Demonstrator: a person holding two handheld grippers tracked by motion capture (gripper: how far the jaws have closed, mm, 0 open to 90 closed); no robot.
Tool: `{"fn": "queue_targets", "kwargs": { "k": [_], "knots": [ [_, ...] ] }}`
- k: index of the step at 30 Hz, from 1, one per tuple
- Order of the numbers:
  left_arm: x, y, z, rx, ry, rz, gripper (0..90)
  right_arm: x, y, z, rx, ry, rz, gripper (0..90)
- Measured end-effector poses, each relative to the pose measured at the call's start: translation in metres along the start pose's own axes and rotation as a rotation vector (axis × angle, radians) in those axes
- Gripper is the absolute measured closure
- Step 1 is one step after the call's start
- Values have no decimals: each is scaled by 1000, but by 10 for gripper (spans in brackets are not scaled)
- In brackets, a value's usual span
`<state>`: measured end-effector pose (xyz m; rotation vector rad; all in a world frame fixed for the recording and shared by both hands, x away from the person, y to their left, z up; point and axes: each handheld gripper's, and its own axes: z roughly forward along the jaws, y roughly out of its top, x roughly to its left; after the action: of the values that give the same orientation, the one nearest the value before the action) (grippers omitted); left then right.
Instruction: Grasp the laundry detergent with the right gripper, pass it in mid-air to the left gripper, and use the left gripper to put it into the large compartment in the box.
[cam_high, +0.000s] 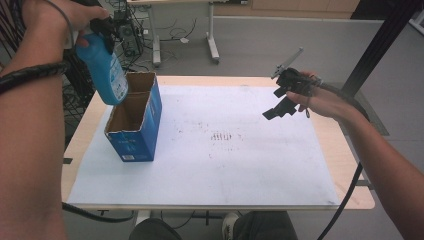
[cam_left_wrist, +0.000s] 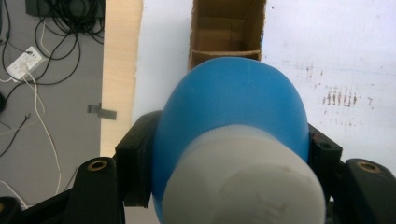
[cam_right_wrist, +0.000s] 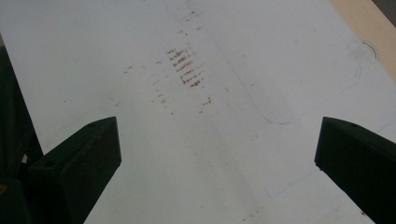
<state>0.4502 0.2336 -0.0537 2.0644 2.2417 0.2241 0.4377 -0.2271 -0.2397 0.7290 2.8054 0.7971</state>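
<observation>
White paper (cam_high: 240, 150) covers our table, with an office floor and cables beyond. We hold the blue bottle (cam_high: 106, 70) up over the open cardboard box (cam_high: 136, 125), our left gripper (cam_high: 100, 30) pinching its neck so it hangs base down, probably to go inside. Our right gripper (cam_high: 280, 102) waits with jaws spread wide, well apart.

White lettering sits on the front of the blue box (cam_high: 131, 145), with a small white barcode patch under it, but it's too blurred to read. The blue bottle (cam_high: 107, 75) carries a pale label, and its print is too small to make out too. No word or number here can be read for certain.
</observation>
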Motion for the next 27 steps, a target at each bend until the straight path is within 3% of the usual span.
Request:
{"fn": "queue_targets", "kwargs": {
  "k": [27],
  "knots": [
    [-1, -1, 61, 2, -6, -9, 358, 0, -2, 3, 10, -7, -7, 4]
  ]
}}
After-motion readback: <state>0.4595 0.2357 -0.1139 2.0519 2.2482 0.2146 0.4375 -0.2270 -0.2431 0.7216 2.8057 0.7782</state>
